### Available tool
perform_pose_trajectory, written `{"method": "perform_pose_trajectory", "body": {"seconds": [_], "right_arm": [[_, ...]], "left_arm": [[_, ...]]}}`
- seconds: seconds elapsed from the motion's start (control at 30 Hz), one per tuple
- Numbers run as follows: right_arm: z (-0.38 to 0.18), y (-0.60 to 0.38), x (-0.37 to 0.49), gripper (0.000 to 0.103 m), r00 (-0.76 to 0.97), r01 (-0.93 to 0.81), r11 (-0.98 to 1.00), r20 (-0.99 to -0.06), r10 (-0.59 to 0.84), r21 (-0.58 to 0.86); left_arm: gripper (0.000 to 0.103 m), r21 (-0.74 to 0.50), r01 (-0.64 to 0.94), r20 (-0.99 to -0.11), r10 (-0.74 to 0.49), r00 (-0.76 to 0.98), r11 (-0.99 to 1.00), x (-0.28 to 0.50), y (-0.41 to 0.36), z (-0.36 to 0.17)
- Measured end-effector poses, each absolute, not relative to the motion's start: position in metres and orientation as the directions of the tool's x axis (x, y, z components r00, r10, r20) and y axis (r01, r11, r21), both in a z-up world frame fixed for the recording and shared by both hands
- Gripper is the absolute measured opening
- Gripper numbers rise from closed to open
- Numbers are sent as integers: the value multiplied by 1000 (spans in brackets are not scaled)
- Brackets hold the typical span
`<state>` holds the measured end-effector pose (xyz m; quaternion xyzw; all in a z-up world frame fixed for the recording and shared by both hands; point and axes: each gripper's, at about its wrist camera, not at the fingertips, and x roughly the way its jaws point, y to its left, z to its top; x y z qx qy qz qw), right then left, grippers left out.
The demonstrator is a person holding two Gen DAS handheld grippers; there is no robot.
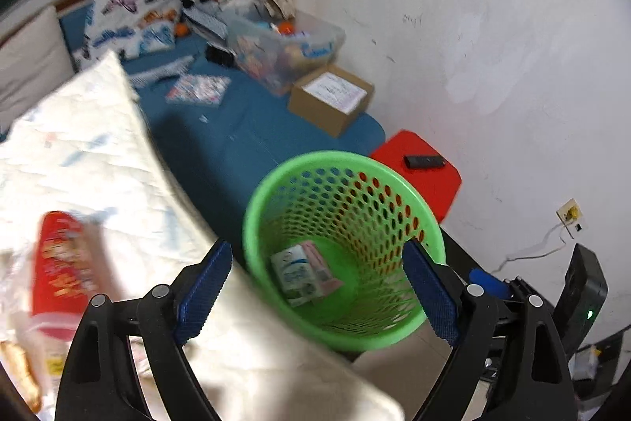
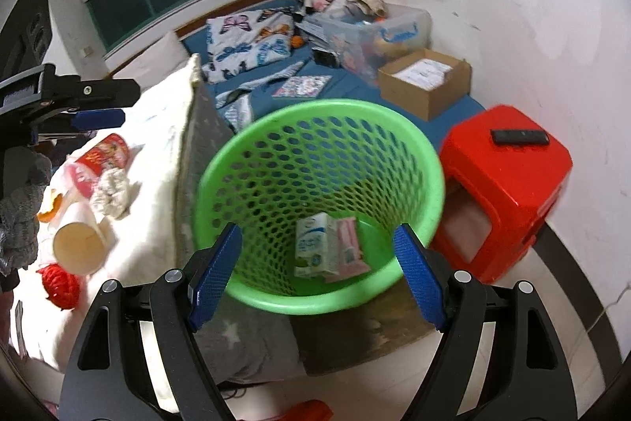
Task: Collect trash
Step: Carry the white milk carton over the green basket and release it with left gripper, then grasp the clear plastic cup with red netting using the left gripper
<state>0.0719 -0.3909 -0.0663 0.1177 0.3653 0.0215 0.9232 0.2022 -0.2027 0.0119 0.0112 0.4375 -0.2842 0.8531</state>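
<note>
Both claws spread and empty above the green basket.

We find the left gripper and right gripper poised over the bin, set near the bed's edge for easy drops; two cartons lie inside. Left, on the white quilt, a red cup and what looks like crumpled tissue await. A red stool stands right, against the wall.

text: none legible | carton in green basket: print blurred, perhaps a logo

Both wrist views look down into green basket.
</note>
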Motion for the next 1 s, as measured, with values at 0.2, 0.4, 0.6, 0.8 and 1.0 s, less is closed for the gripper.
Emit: {"method": "perform_pose_trajectory", "body": {"seconds": [0.2,0.4,0.6,0.8,1.0], "right_arm": [[-51,-358,68,79,741,-25,976,-652,163,216],[-41,-323,71,80,736,-104,972,-641,219,212],[-35,-282,74,81,715,-205,957,-637,288,203],[-34,-256,78,81,693,-269,942,-640,333,199],[-36,-248,80,81,686,-279,939,-642,343,203]], "left_arm": [[85,-177,455,-721,-429,544,873,176,-146,34],[85,-166,367,-707,-370,603,915,156,-78,38],[85,-182,268,-708,-315,632,946,138,-24,30],[85,-196,227,-734,-296,611,954,116,0,6],[85,-242,217,-765,-324,557,946,105,3,-17]]}}
